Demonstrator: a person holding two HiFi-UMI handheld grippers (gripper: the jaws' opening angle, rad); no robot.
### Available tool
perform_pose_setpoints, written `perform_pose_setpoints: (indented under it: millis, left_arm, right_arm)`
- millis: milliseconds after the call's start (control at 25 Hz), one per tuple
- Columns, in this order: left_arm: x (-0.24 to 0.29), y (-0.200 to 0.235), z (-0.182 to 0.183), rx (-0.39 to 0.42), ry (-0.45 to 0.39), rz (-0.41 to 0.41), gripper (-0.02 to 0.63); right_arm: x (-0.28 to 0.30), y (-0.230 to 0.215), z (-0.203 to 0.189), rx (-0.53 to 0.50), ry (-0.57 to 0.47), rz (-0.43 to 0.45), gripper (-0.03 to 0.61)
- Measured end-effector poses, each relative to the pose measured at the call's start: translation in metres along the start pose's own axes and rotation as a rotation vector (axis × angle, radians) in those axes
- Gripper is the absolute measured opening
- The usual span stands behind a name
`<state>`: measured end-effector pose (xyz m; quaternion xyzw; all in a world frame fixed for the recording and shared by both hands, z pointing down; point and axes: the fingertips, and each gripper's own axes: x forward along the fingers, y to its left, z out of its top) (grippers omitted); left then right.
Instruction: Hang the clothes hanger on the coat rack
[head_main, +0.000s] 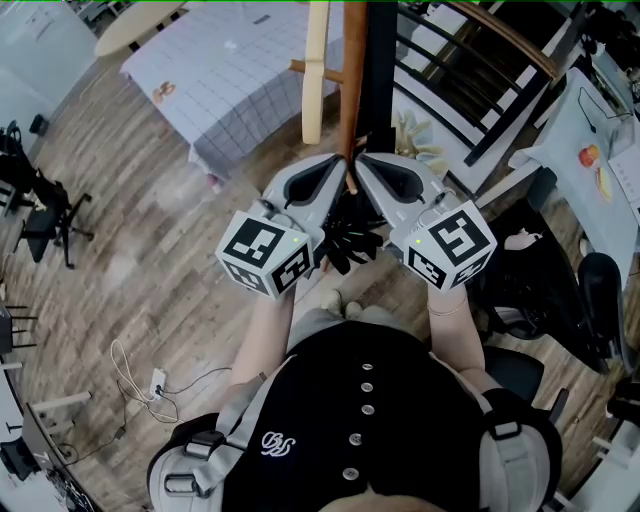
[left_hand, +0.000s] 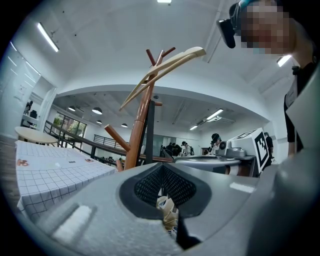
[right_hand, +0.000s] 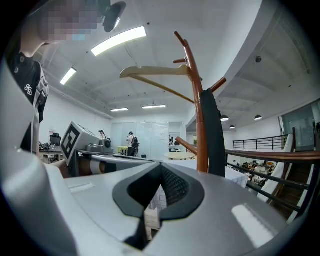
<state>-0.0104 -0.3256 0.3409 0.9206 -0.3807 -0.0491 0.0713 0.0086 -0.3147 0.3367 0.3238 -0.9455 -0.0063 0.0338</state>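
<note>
Your left tool and right tool both pressed together, nothing between them, side by side at the coat rack pole, clothes hanger resting among its top pegs

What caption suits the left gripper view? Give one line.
Pale hanger resting on the brown coat rack, seen over the shut, empty left gripper.

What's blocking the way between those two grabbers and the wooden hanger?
Nothing visible. The hanger already hangs at the top of the rack, above both grippers, with only open air between. The left gripper and right gripper are shut and empty, close to the rack.
</note>
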Motion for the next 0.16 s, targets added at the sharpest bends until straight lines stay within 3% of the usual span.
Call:
perform_pose_setpoints:
  millis: [160]
  left_arm:
    - [0.0005, -0.001, -0.0003, 0.002, 0.003, -0.005, -0.002]
  right_arm:
    - [0.0012, -0.0005, 0.0003, 0.001, 0.001, -0.005, -0.002]
